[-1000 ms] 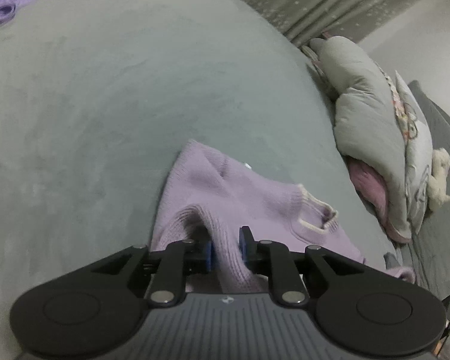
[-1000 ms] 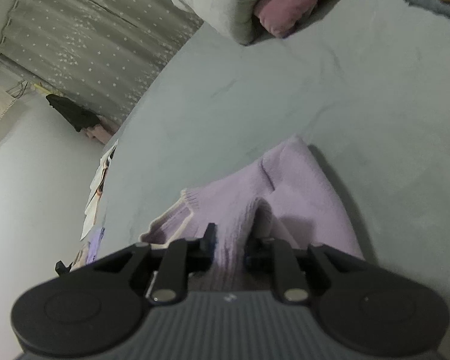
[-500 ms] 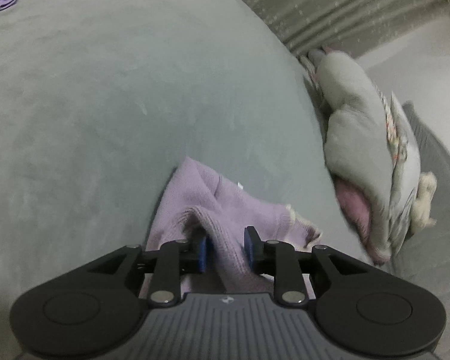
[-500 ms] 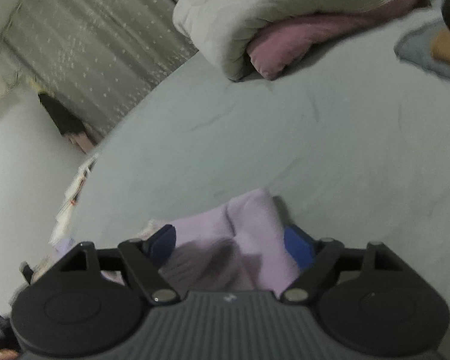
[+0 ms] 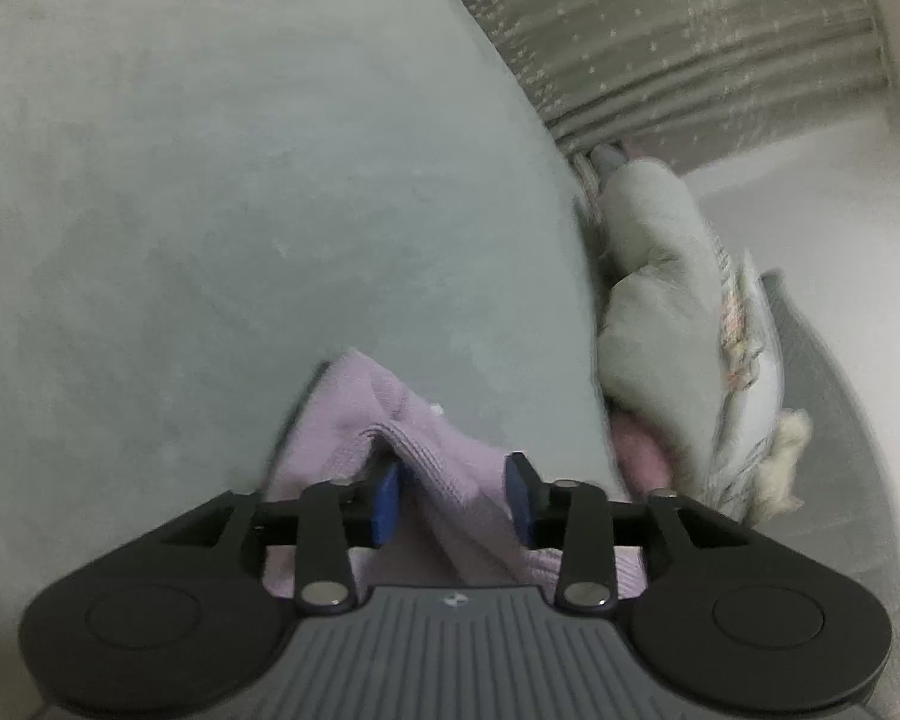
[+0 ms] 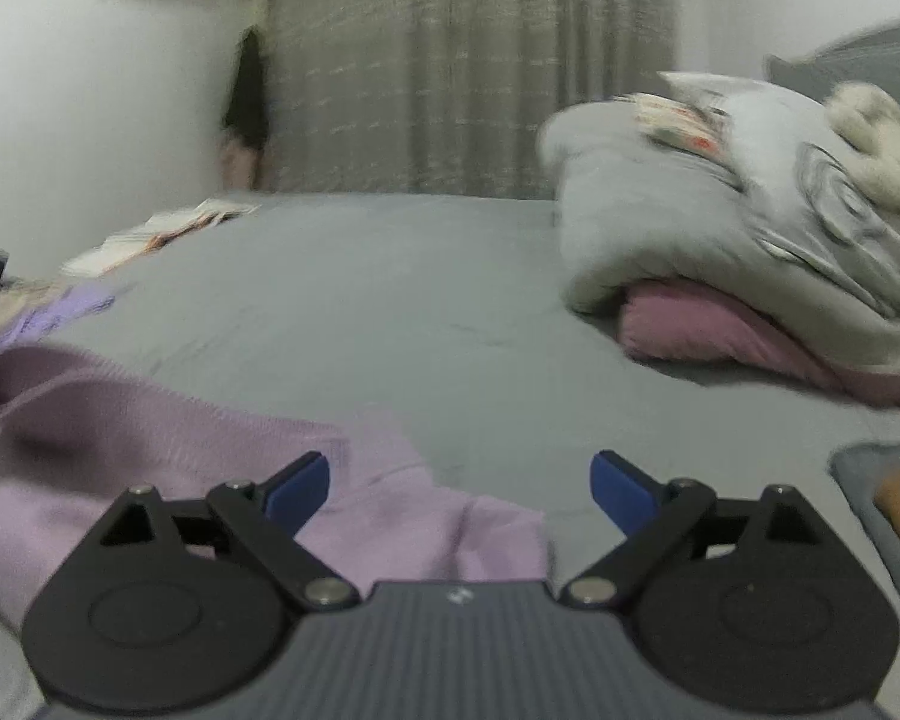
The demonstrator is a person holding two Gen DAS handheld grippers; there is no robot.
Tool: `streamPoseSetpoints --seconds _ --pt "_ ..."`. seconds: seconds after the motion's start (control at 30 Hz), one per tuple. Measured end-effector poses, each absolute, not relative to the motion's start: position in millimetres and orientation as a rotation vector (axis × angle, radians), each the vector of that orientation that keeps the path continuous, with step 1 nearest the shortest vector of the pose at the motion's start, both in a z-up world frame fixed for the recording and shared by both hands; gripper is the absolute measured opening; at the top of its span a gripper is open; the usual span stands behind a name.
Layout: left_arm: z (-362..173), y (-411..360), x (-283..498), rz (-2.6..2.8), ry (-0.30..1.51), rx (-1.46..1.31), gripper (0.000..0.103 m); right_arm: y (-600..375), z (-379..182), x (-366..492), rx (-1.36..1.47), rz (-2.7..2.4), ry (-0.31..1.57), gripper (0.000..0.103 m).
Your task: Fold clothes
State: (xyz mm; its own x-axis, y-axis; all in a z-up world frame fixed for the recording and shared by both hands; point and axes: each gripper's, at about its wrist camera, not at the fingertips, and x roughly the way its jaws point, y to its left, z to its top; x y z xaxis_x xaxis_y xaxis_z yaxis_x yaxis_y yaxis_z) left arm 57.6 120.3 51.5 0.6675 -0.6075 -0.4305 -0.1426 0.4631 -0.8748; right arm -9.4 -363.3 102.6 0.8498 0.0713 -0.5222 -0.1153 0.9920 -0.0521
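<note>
My left tongs [image 5: 453, 495]: just opening, lilac sweater [image 5: 390, 420] fold loose between pads.
My right tongs [image 6: 459, 483]: just opened wide over the sweater, gripping nothing.
Bed [image 6: 390, 300]: sweater lies on it.

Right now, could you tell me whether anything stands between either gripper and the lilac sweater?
Nothing visible does. The left gripper has just been opening with a ridge of the lilac sweater loose between its jaws. The right gripper, also just opened, hangs right over the sweater's edge on the grey bed.

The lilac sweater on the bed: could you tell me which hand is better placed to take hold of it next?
Probably the left: its tool straddles a raised fold of the sweater; the right tool has opened mostly over bare bed.
</note>
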Motion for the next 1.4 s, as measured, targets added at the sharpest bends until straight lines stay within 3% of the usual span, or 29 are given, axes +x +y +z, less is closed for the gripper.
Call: streamPoseSetpoints --seconds 0.1,0.17,0.27,0.4,0.63,0.8,0.87,0.9,0.93,0.97,1.0,1.03,1.1,1.2,1.4 --pt "49 126 55 -0.355 0.745 -1.169 0.085 -351 99 -11 -0.121 0.134 0.558 0.094" --pt "50 130 55 -0.358 0.698 -1.186 0.088 -346 100 -12 -0.123 0.142 0.560 0.094" --pt "60 132 55 -0.301 0.660 -1.082 0.088 -343 102 -17 -0.107 0.144 0.560 0.095" --pt "87 88 55 -0.299 0.688 -0.526 0.088 -344 101 -19 -0.117 0.140 0.562 0.095" --pt "77 36 65 -0.334 0.741 -0.196 0.088 -343 96 -15 -0.219 0.150 0.544 0.093" --pt "68 13 73 -0.339 0.768 -0.026 0.088 -327 82 -9 -0.383 0.223 0.551 0.081" --pt "67 10 72 -0.343 0.773 -0.016 0.088 -322 74 -2 -0.428 0.232 0.583 0.065" --pt "68 8 71 -0.347 0.775 -0.010 0.082 -319 70 2 -0.453 0.233 0.602 0.060" --pt "68 6 72 -0.361 0.774 0.002 0.074 -317 65 6 -0.480 0.228 0.622 0.048" --pt "67 1 75 -0.369 0.779 0.017 0.055 -313 59 10 -0.508 0.216 0.647 0.027" --pt "68 2 72 -0.370 0.782 0.023 0.043 -310 53 14 -0.535 0.203 0.670 0.018" --pt "67 3 72 -0.359 0.786 0.033 0.035 -307 50 16 -0.556 0.190 0.683 0.011" --pt "66 6 76 -0.349 0.790 0.029 0.009 -302 49 15 -0.573 0.173 0.676 0.009" --pt "70 15 80 -0.357 0.784 -0.036 0.004 -304 59 14 -0.532 0.127 0.638 0.006" --pt "80 24 78 -0.356 0.747 -0.076 0.003 -327 87 12 -0.375 0.045 0.552 0.006"
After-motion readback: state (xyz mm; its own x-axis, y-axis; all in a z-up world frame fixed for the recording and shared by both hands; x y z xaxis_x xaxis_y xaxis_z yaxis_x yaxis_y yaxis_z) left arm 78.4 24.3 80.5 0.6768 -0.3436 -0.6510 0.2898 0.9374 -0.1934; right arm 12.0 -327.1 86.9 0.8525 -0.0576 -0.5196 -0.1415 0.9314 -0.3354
